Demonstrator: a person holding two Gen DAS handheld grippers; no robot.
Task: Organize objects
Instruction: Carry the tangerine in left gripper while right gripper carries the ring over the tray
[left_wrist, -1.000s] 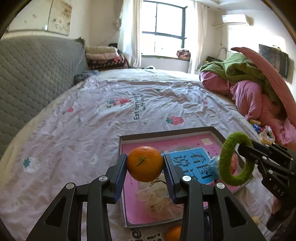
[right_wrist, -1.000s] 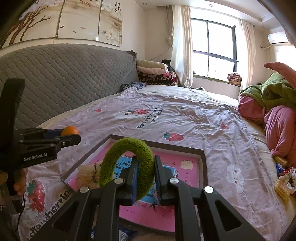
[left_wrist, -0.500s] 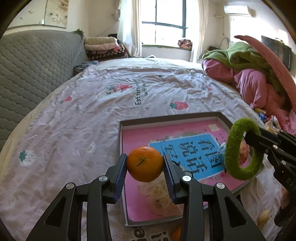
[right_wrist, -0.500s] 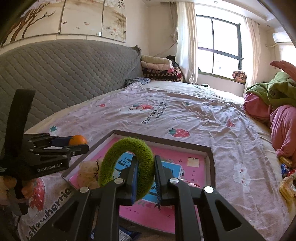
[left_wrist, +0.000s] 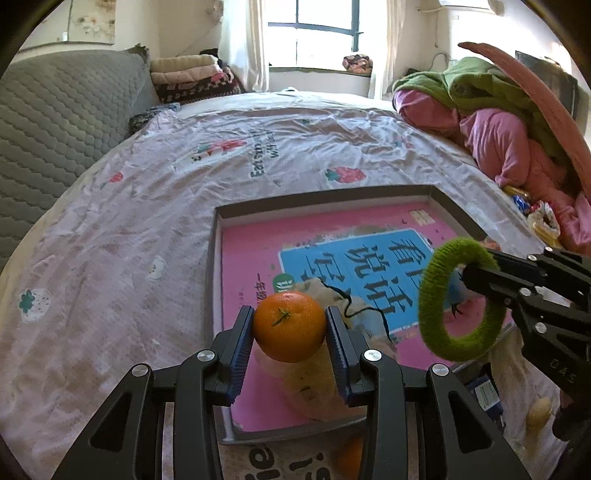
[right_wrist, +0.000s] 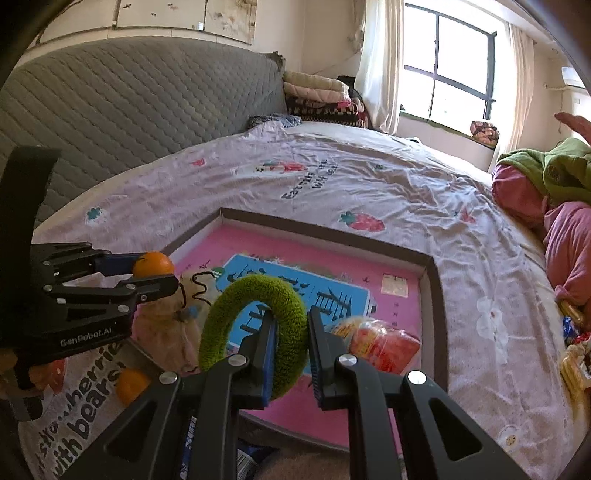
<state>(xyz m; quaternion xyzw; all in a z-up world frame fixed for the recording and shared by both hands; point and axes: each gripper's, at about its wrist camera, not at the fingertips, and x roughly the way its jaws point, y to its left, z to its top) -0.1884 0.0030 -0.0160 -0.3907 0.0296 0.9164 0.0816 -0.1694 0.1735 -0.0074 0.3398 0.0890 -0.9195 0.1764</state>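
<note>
I see my left gripper (left_wrist: 290, 326) clamped on an orange (left_wrist: 289, 325), lower centre of the left wrist view, above the shallow tray (left_wrist: 321, 201) lined with a pink book. My right gripper (right_wrist: 290, 345) pinches a fuzzy green ring (right_wrist: 255, 325), lower centre of its view. A second orange (right_wrist: 129, 384) lies lower left on the bedsheet (right_wrist: 258, 192).

The tray (right_wrist: 432, 280) sits on the bed (right_wrist: 369, 192), with a snack packet (right_wrist: 380, 341) and a soft toy (right_wrist: 166, 325) in it. A loose orange (right_wrist: 131, 384) lies on the bed just outside the tray's near-left corner. Bedding pile (left_wrist: 498, 122) off right.
</note>
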